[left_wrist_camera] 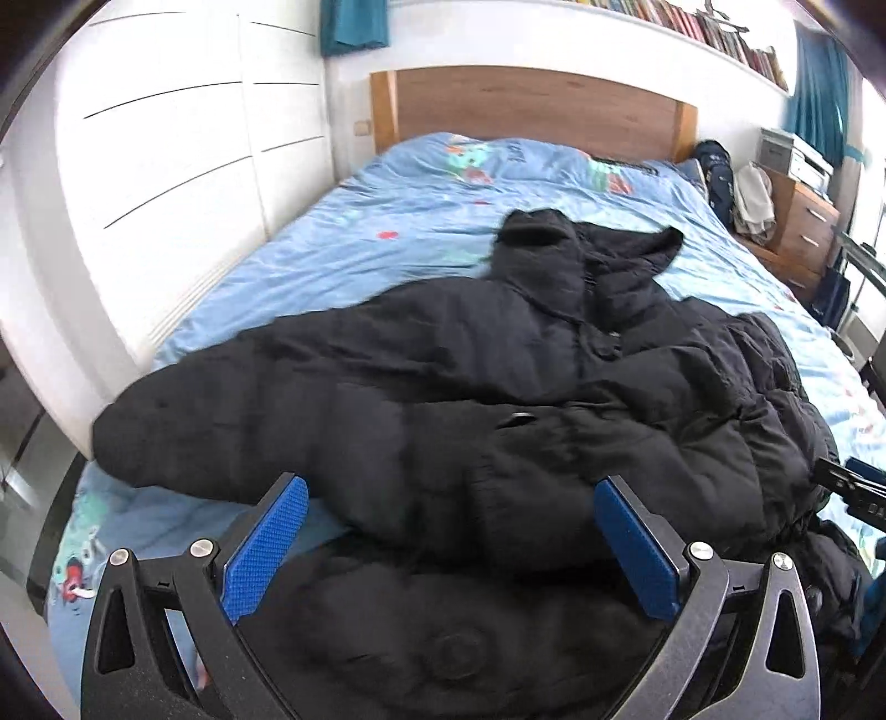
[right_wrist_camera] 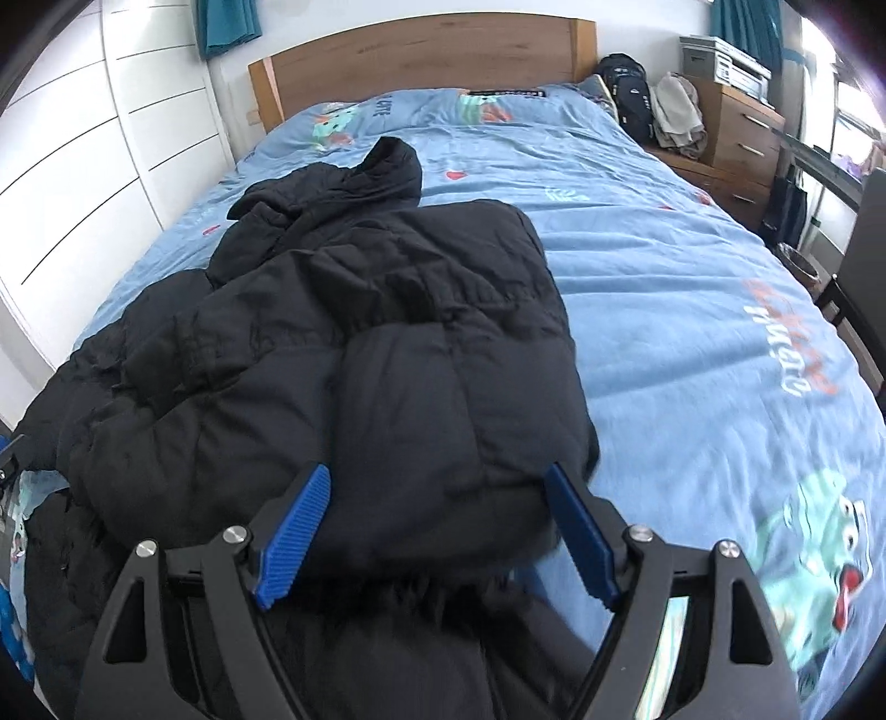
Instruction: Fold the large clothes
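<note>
Jacket (puffy, quilted, black), rumpled

Jacket hem hidden behind the left gripper frame, cut off at the bottom edge. Right gripper mostly cut off at the left-wrist view's right edge. Bed under the jacket hidden. Book spines too small to read.
</note>
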Demonstrator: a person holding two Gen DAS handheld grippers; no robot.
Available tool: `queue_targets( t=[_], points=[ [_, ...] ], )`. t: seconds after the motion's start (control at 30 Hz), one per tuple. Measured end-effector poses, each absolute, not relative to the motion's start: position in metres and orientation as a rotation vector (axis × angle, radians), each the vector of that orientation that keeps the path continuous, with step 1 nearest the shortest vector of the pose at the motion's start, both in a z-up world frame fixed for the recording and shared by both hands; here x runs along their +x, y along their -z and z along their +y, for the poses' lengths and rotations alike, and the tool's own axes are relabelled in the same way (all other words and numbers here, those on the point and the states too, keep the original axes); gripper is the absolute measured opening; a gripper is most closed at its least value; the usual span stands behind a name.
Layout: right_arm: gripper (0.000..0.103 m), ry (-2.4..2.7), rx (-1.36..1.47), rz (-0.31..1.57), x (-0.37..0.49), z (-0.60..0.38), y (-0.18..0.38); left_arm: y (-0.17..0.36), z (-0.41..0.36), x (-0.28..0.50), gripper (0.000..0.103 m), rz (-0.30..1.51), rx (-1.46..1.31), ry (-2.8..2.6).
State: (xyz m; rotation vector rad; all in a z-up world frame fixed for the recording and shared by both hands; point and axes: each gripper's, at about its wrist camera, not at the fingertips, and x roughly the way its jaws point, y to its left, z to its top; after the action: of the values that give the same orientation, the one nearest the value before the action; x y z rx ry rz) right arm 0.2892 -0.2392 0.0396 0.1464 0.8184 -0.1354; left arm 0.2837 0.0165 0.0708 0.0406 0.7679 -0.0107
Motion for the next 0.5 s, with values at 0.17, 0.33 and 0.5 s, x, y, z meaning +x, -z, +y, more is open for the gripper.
queue_targets(
  t=[0.17, 0.33, 0.5],
  points=[
    [0.08, 0.171, 0.174, 0.799, 0.26, -0.232, -0.05, -0.073, 0.067, 0.273, 0.102, 0.758, -0.004, -0.055],
    [0.08, 0.218, 0.207, 0.784, 0.226, -0.227, -0.052, -0.059, 0.136, 0.279, 0.102, 0.802, -0.12, -0.072],
    [0.08, 0.273, 0.245, 0.785, 0.202, -0.231, -0.051, -0.025, 0.235, 0.299, 0.102, 0.88, -0.363, -0.082]
  ],
)
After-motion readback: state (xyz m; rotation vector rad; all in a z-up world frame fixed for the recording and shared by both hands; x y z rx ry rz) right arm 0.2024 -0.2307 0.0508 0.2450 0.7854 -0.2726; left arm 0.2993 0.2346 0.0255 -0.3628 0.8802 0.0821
